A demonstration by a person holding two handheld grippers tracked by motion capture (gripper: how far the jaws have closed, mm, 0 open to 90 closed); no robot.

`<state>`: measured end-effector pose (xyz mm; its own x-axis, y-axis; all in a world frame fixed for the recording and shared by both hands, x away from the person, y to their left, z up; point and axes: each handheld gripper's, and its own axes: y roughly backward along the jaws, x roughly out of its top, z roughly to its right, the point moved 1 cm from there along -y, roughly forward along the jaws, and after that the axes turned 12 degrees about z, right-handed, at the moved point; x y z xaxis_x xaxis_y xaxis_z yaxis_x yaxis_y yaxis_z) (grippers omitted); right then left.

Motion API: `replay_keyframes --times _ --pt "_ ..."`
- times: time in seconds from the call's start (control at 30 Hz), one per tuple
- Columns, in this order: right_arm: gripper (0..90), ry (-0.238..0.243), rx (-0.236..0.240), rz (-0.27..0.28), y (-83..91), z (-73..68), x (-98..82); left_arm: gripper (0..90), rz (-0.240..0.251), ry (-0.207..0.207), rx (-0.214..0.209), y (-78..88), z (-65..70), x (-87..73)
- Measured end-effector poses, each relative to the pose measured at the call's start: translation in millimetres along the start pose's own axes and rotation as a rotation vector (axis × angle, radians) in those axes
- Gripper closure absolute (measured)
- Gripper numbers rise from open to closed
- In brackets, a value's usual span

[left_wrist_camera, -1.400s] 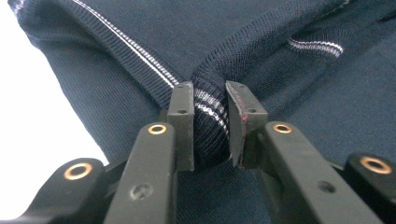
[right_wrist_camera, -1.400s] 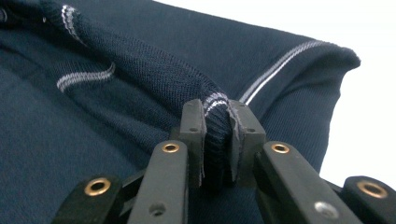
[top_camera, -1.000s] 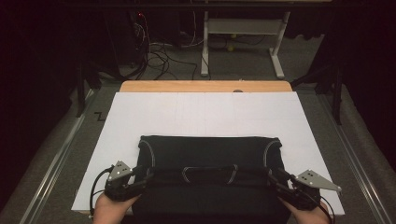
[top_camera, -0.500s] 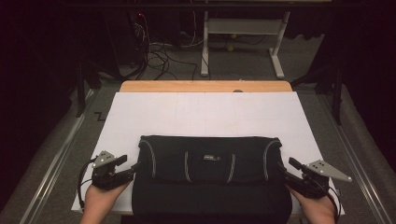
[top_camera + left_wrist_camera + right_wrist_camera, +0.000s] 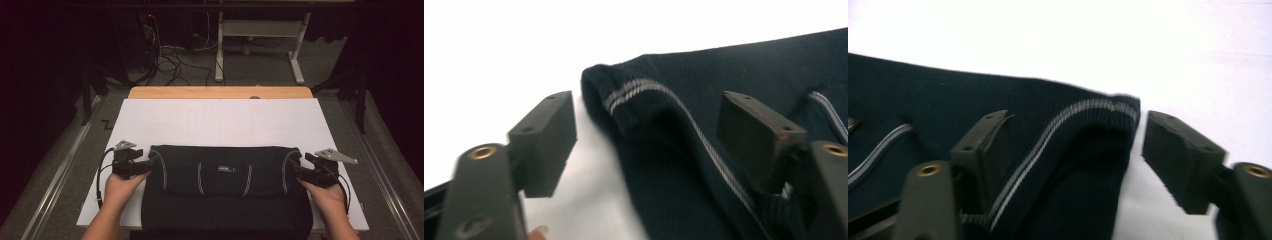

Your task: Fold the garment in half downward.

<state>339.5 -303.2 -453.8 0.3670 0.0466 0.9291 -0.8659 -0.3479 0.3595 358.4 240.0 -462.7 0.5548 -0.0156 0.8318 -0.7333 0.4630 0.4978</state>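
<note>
A dark navy garment (image 5: pixel 225 185) with thin white stripes lies folded on the near half of a white sheet (image 5: pixel 225 122). My left gripper (image 5: pixel 145 165) is at the left end of its folded upper edge, my right gripper (image 5: pixel 296 170) at the right end. In the left gripper view the gripper (image 5: pixel 649 135) has just been opening. The striped corner of the garment (image 5: pixel 744 65) lies between its jaws, and the pads (image 5: pixel 546 137) stand clear of the cloth. The right gripper (image 5: pixel 1080 150) has also just been opening, and it straddles the other striped corner (image 5: pixel 948 95) without pressing on it.
The white sheet covers a wooden table (image 5: pixel 220 92) whose far edge shows bare. Grey floor with metal rails (image 5: pixel 55 185) runs along both sides. Behind the table stand a white frame (image 5: pixel 260 45) and loose cables (image 5: pixel 165 55) in the dark.
Both hands have moved outward and then away from the person, to the ends of the fold. The jaws have opened off the cloth, and the striped flap now lies flat.
</note>
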Motion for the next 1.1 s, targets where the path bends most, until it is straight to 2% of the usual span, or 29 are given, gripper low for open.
replay_keyframes --times 0.1,0.13,0.2,0.23,0.27,0.3,0.33,0.4,0.43,0.47,0.53,0.6,0.63,0.67,0.7,0.73,0.77,0.8,0.87,0.9,0.93,0.97,1.07,1.1 --pt "16.8 -0.011 -0.018 -0.024 -14.4 0.3 5.8 19.0 -0.032 0.022 -0.005 -12.7 1.5 6.6" --pt "15.7 -0.015 -0.019 -0.052 -21.3 0.4 7.3 19.3 -0.043 0.027 -0.004 -15.7 1.8 7.6" --pt "16.0 -0.013 -0.025 -0.087 -30.2 0.5 7.6 19.4 -0.093 0.045 0.01 -24.2 1.6 8.5" --pt "17.4 -0.028 -0.04 -0.132 -39.0 2.9 6.0 21.1 -0.116 0.059 0.012 -27.8 0.8 7.7" --pt "17.4 -0.028 -0.04 -0.132 -39.0 2.9 6.0 21.1 -0.135 0.071 0.014 -30.4 -0.1 6.4" --pt "18.8 -0.046 -0.043 -0.156 -42.0 4.5 4.8 22.5 -0.149 0.069 0.022 -32.4 -0.4 4.8" --pt "22.1 -0.057 -0.037 -0.191 -46.0 5.6 1.2 24.7 -0.148 0.031 0.044 -33.0 3.1 3.4" --pt "22.3 -0.05 -0.037 -0.207 -47.4 5.2 -1.0 26.3 -0.151 0.018 0.041 -32.7 5.2 2.8" --pt "28.1 -0.019 -0.045 -0.206 -46.1 1.1 -2.4 33.2 -0.157 -0.008 0.038 -32.6 8.0 2.0" --pt "28.1 -0.019 -0.045 -0.206 -46.1 1.1 -2.4 33.2 -0.158 -0.019 0.04 -32.6 9.8 1.3" --pt "34.2 0.001 -0.041 -0.208 -44.6 -2.6 -3.2 38.1 -0.165 -0.055 0.036 -32.4 14.1 -0.1" --pt "41.4 0.022 -0.034 -0.207 -43.2 -6.4 -4.3 42.6 -0.167 -0.059 0.03 -32.8 16.6 -0.4" --pt "50.7 0.028 -0.016 -0.202 -42.7 -8.5 -4.5 50.1 -0.163 -0.058 0.012 -33.3 18.4 -1.0" --pt "50.7 0.028 -0.016 -0.202 -42.7 -8.5 -4.5 53.0 -0.163 -0.058 0.012 -33.3 18.4 -1.0" --pt "60.4 0.026 0.004 -0.204 -42.8 -11.2 -4.6 57.2 -0.159 -0.062 -0.005 -34.1 20.2 -1.6" --pt "60.4 0.026 0.004 -0.204 -42.8 -11.2 -4.6 61.9 -0.159 -0.062 -0.005 -34.1 20.2 -1.6" --pt "65.5 0.027 0.016 -0.206 -43.0 -12.3 -4.4 61.9 -0.156 -0.062 -0.013 -34.6 21.0 -2.0" --pt "74.9 0.011 0.04 -0.208 -43.4 -13.8 -4.2 67.5 -0.15 -0.055 -0.02 -35.6 21.9 -2.0" --pt "76.4 0.018 0.041 -0.205 -43.7 -14.5 -4.1 69.7 -0.146 -0.062 -0.016 -35.9 22.8 -2.2" --pt "78.0 0.046 0.041 -0.197 -43.5 -15.9 -4.0 71.3 -0.141 -0.068 -0.012 -35.9 23.3 -2.3" --pt "78.0 0.046 0.041 -0.197 -43.5 -15.9 -4.0 71.7 -0.137 -0.071 -0.009 -35.7 23.5 -2.3" --pt "78.4 0.072 0.035 -0.185 -42.4 -17.0 -3.4 71.9 -0.133 -0.076 -0.006 -35.1 23.2 -2.1" --pt "78.6 0.076 0.029 -0.162 -40.9 -16.6 -2.2 72.3 -0.105 -0.076 0.0 -33.2 20.7 -0.2" --pt "78.6 0.072 0.019 -0.136 -39.4 -15.7 -0.4 72.5 -0.093 -0.065 0.0 -32.4 19.5 1.2"
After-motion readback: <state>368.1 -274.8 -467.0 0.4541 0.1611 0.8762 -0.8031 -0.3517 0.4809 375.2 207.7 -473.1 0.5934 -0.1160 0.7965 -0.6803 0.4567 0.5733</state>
